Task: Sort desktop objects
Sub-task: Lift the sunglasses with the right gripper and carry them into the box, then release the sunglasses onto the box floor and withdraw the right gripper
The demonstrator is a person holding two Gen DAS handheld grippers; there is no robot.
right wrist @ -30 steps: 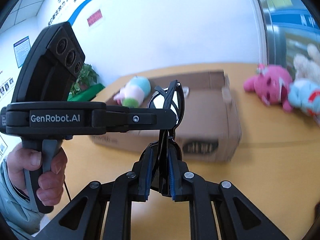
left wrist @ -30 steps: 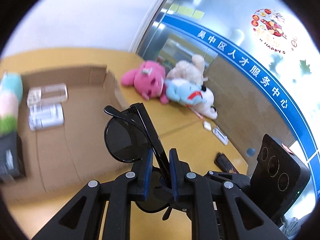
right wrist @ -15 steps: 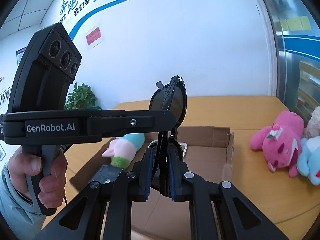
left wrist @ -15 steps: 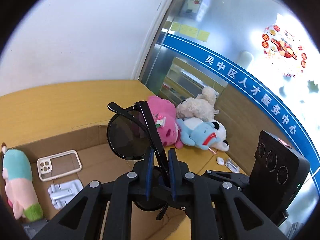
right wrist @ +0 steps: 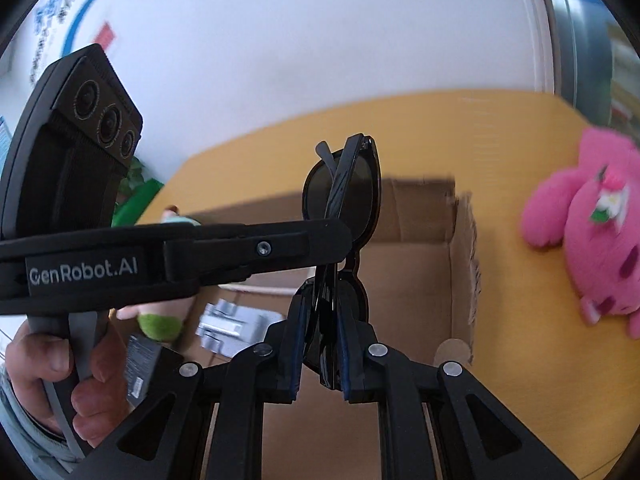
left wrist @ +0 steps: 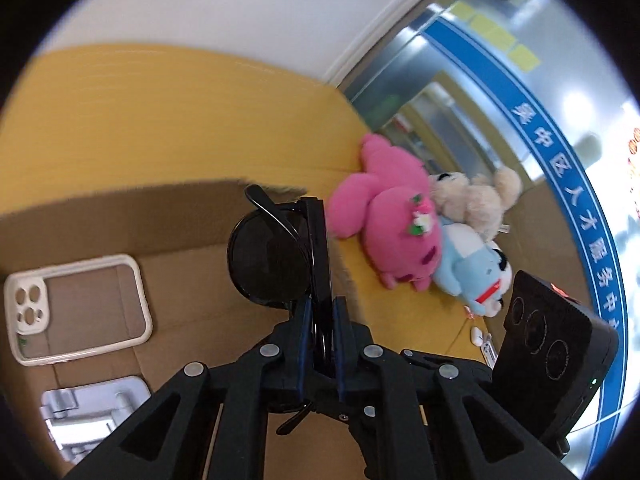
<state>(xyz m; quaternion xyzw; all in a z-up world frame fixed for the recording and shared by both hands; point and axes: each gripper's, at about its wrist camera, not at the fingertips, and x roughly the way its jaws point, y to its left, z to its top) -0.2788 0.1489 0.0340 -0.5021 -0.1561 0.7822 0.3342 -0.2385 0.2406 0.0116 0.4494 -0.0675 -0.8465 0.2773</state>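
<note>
Sunglasses [left wrist: 276, 264] now over box [left wrist: 120, 216]

The folded silver metal stand [left wrist: 90, 416] runs off the frame's edge; the left hand-held gripper [right wrist: 340, 246] hides a green-footed plush toy [right wrist: 160, 322]

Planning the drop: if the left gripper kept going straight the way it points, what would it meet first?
Probably the cardboard box: the left gripper, shut on the folded sunglasses, aims at the box's floor near its right wall, right of the phone case. Depth is unclear.
</note>
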